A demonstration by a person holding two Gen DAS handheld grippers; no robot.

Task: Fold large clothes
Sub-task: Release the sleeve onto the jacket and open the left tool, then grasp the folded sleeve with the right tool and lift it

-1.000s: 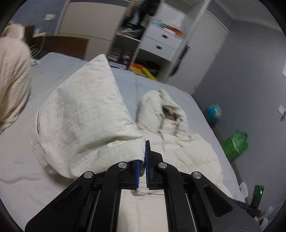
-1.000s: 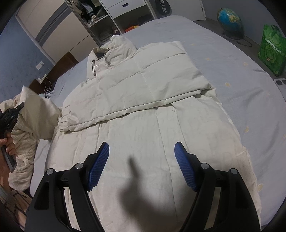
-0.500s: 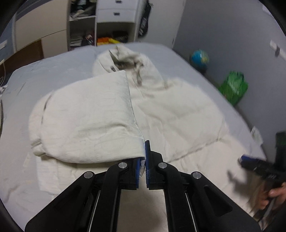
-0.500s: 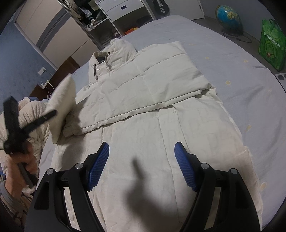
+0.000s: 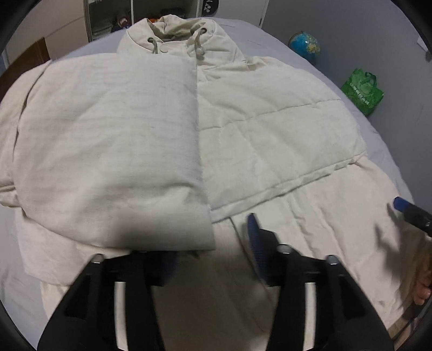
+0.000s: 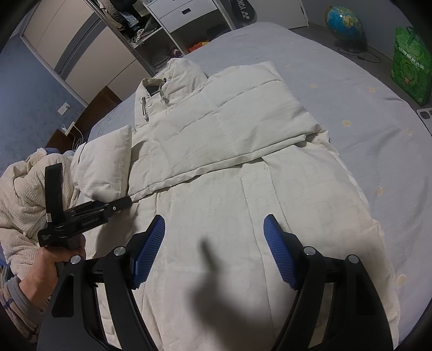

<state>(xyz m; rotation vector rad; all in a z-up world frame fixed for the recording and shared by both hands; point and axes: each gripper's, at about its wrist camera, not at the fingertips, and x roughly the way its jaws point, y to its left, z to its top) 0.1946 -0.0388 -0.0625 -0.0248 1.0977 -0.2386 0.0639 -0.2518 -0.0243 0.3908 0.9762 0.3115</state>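
Observation:
A large cream quilted hooded jacket (image 6: 243,189) lies flat on the bed, hood (image 6: 172,78) at the far end, its right sleeve (image 6: 237,118) folded across the chest. In the left wrist view the left sleeve (image 5: 108,151) lies folded over the jacket's chest (image 5: 270,129). My left gripper (image 5: 210,243) is open at the sleeve's cuff; the cuff covers its left finger. It also shows in the right wrist view (image 6: 121,203). My right gripper (image 6: 214,251) is open and empty above the jacket's lower body.
The jacket lies on a grey-blue bed sheet (image 6: 364,89). A cream knit blanket (image 6: 24,194) is heaped at the bed's left edge. A globe (image 6: 344,20) and a green bag (image 6: 410,64) stand on the floor at the right. Shelves and drawers (image 6: 186,16) stand beyond the bed.
My left gripper carried the sleeve across onto the jacket's chest and has opened, letting the cuff go. My right gripper has stayed open and nearly still.

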